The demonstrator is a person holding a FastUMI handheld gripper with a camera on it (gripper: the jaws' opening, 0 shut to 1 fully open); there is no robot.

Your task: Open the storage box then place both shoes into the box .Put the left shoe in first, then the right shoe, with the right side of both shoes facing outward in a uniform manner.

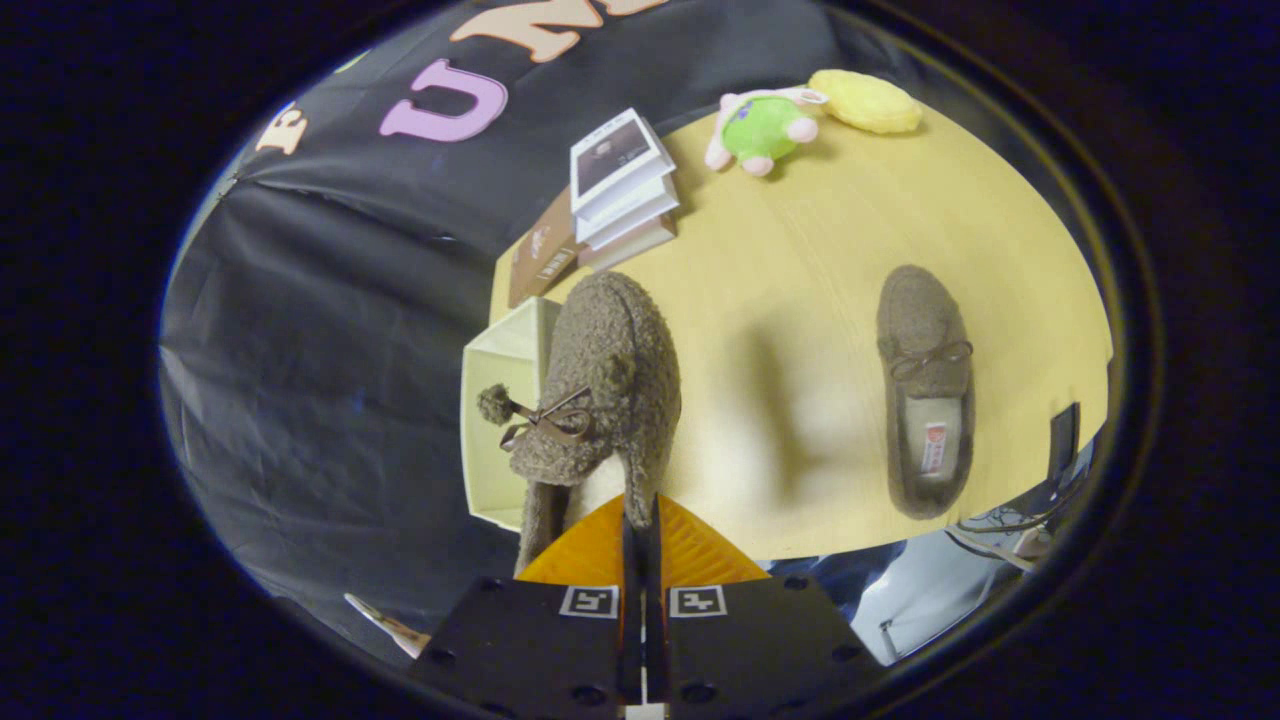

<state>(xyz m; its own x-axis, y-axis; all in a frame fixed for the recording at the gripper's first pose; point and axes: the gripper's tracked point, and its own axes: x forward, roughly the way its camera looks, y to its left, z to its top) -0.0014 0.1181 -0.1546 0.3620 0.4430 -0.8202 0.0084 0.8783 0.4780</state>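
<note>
Fingers of the gripper [640,535] stand almost together, pinching the heel rim of one brown fleecy slipper with a thin bow and pompom [600,400], so the gripper is narrow and holding that shoe. The slipper hangs lifted ahead of the fingers, toe pointing away, its upper turned sideways; judging by the task, it is gripped at the heel so the toe can be led into the box first. Just beside and partly behind it lies the pale cream storage box [505,380], its open inside facing the slipper, near the corner of the light wooden worktop [800,250]. This looks like the first shoe on its way in, though I cannot tell whether it is the left one. A second matching brown slipper [925,390] lies flat on the worktop, well apart to the other side, sole down, waiting its turn. Beyond the box sits a stack of books [620,185], about four, one dark cover leaning beside them. Farthest off rest one green and pink plush toy [765,128] and one yellow round cushion [866,102], touching or nearly so.
</note>
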